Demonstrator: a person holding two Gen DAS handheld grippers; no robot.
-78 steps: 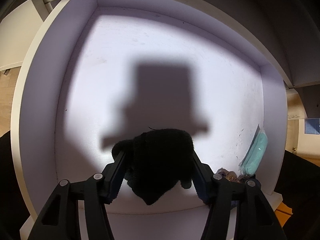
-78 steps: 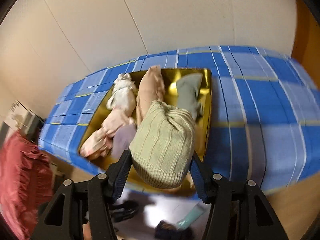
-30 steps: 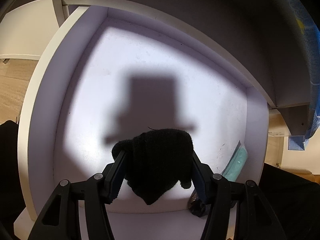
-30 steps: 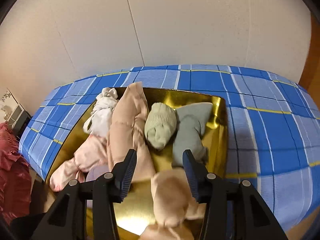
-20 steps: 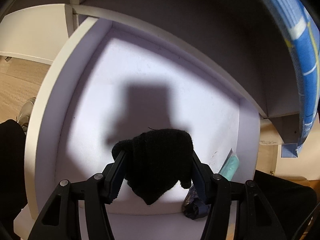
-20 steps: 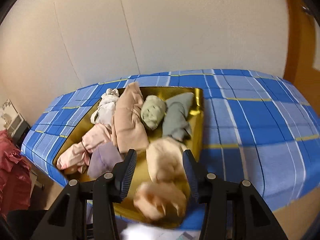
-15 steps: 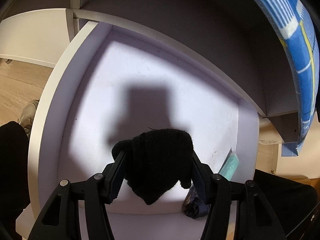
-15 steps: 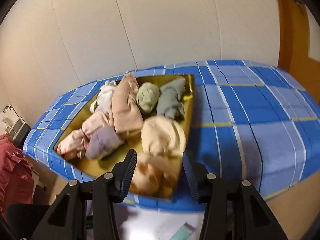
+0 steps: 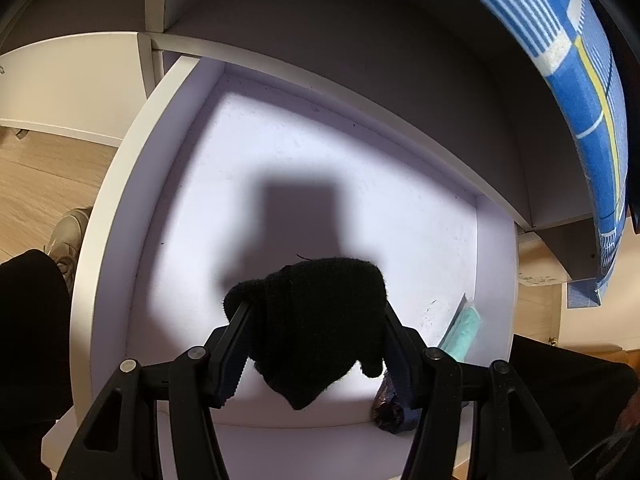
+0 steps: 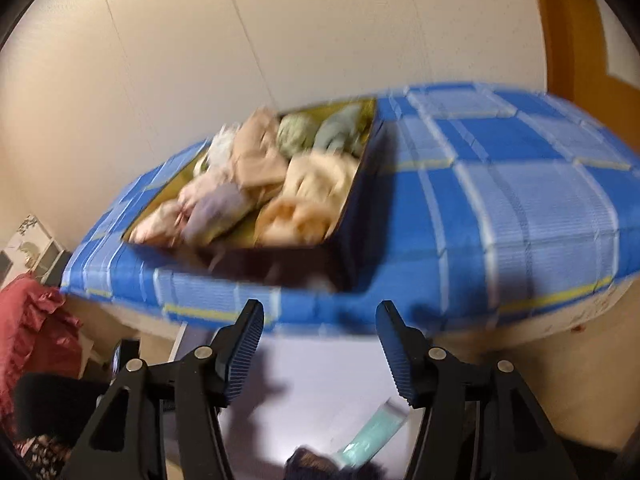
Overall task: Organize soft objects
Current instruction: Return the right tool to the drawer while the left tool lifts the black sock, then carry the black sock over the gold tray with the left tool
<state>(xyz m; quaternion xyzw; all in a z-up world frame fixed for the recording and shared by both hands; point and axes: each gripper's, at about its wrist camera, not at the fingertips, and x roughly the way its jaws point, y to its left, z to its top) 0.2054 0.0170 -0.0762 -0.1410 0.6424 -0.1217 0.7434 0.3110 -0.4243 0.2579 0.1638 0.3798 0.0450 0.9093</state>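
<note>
My left gripper [image 9: 314, 312] is shut on a black knitted bundle [image 9: 320, 320] and holds it above the floor of a white drawer [image 9: 280, 168]. My right gripper [image 10: 320, 320] has nothing between its fingers, and its jaws are opening. It hangs in front of the edge of the blue checked cloth [image 10: 500, 200]. On that cloth stands a gold tray [image 10: 348, 208] with several rolled soft bundles in pink, cream, lilac and green. The green ribbed bundle [image 10: 294, 134] lies at the tray's far side. The right wrist view is blurred.
A teal packet [image 9: 462, 332] [image 10: 372, 436] and a small dark bundle [image 9: 390, 404] lie at the drawer's right side. A red ruffled cloth [image 10: 32, 332] sits at the left. A shoe [image 9: 70, 236] stands on the wooden floor left of the drawer.
The right gripper let go of the green ribbed bundle in the gold tray, then drew back and down past the cloth's edge, jaws wider. The left gripper keeps its black bundle over the drawer.
</note>
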